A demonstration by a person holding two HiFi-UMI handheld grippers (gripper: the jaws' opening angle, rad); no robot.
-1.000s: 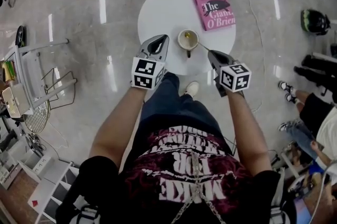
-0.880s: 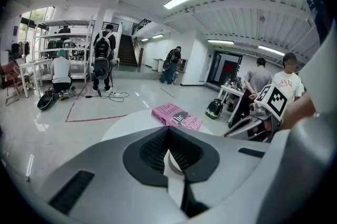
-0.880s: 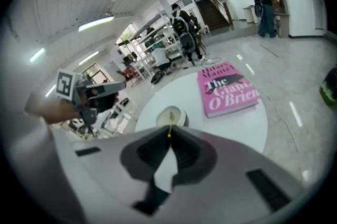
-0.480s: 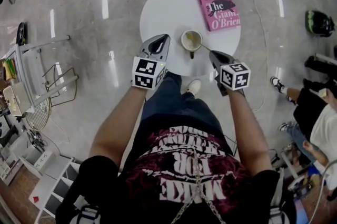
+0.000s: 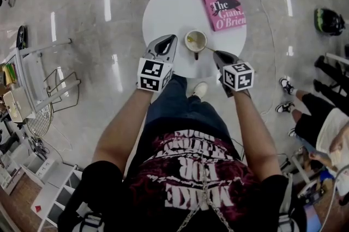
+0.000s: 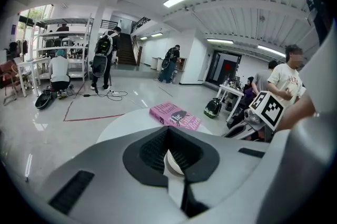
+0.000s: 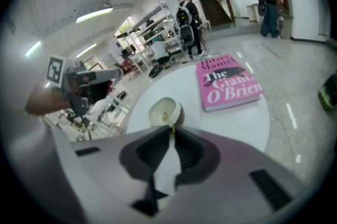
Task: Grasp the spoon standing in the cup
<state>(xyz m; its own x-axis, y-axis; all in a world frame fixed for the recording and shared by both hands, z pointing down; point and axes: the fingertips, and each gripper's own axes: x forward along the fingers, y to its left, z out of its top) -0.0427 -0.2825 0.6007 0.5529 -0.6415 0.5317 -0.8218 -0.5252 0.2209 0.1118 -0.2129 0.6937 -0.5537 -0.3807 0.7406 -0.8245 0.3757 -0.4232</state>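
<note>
A cream cup (image 5: 195, 40) stands on the round white table (image 5: 169, 7) near its front edge. A thin spoon (image 5: 208, 48) leans out of the cup towards the right. My right gripper (image 5: 214, 53) is shut on the end of the spoon's handle. In the right gripper view the yellowish spoon (image 7: 170, 125) sits pinched at the gripper's (image 7: 171, 129) tips, with the cup (image 7: 164, 111) just beyond. My left gripper (image 5: 169, 37) hovers shut and empty left of the cup. In the left gripper view the cup (image 6: 174, 162) shows behind the closed left gripper (image 6: 168, 128).
A pink book (image 5: 221, 5) lies at the table's far right. A person's legs and shoes (image 5: 283, 107) are on the floor to the right, a metal rack (image 5: 38, 89) to the left. My own foot (image 5: 198, 91) is under the table's front edge.
The right gripper has sunk slightly with the spoon's handle still at its tips. The left gripper and cup have kept still. The bystander's feet at the right have shifted.
</note>
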